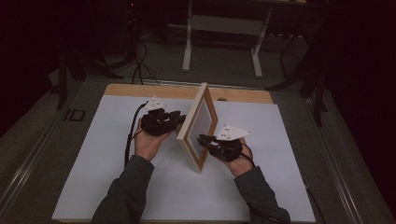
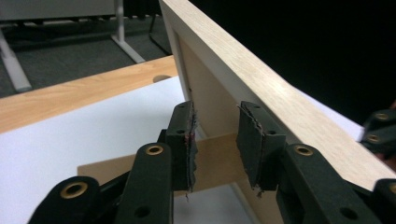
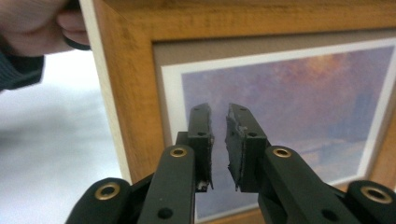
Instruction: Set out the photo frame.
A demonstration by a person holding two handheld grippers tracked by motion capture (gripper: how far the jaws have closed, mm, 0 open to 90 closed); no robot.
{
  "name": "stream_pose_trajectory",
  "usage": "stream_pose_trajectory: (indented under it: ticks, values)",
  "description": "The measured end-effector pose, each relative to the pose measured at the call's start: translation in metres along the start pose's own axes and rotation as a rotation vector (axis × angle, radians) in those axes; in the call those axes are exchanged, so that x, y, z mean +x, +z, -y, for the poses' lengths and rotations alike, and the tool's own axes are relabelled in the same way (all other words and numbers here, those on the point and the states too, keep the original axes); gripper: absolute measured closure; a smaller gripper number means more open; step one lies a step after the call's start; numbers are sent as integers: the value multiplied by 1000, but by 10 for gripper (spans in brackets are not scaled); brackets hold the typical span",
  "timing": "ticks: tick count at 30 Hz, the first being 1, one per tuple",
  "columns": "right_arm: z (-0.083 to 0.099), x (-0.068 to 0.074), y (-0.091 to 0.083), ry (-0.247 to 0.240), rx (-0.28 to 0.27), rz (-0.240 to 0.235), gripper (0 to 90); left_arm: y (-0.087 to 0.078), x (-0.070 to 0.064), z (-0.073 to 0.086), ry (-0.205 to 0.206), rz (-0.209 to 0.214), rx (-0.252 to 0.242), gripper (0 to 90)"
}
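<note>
A: Start with the high view. Where's the frame?

B: I see the picture frame (image 1: 198, 128) standing upright on its lower edge near the middle of the white table (image 1: 93, 177), turned edge-on towards me. My left gripper (image 1: 179, 118) sits at the frame's back side, its tips right at the wood; my right gripper (image 1: 201, 139) is at the front side, tips against or just short of the glass. I cannot tell contact from here.

A: Left gripper view?

B: The 2 jaws are parted, with a clear gap between the pads (image 2: 187, 144). In that gap I see the pale back of the picture frame (image 2: 261, 84) and a thin wooden stand strip (image 2: 215, 161) running across behind the jaws. Nothing is pinched; the jaws are released. Beyond lies the table's wooden edge (image 2: 70, 95).

A: And the right gripper view?

B: The jaws are nearly together, only a narrow slit left between the pads (image 3: 201, 140), and nothing sits in it. Right ahead is the front of the picture frame (image 3: 126, 93), with a purple-blue print (image 3: 299, 93) under a white mat. At the upper left, the other hand (image 3: 32, 21) is at the frame's corner.
</note>
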State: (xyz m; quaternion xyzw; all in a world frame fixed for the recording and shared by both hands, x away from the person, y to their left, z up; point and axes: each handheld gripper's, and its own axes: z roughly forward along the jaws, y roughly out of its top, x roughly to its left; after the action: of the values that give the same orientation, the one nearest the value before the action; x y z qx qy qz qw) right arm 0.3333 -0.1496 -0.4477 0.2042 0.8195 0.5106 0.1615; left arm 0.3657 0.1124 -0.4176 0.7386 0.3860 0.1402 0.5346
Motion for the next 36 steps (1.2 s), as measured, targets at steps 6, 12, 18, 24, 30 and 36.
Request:
stream_pose_trajectory:
  ticks: [6, 12, 18, 24, 30, 36]
  values:
    - [6, -5, -3, 16, 13, 16, 748, -12, -6, 1, -30, 0, -17, 590]
    - [11, -11, -7, 30, 26, 31, 734, -26, -11, -1, -55, 16, -53, 548]
    - [13, -14, -11, 42, 16, 43, 723, -35, -18, 0, -76, 45, -73, 495]
    - [14, -16, -13, 51, 17, 51, 719, -42, -27, 3, -87, 71, -90, 455]
    - [15, -18, -15, 53, 13, 63, 712, -44, -40, 6, -48, 53, -68, 414]
    - [16, -19, -17, 55, 13, 67, 709, -43, -48, 13, -44, 38, -56, 407]
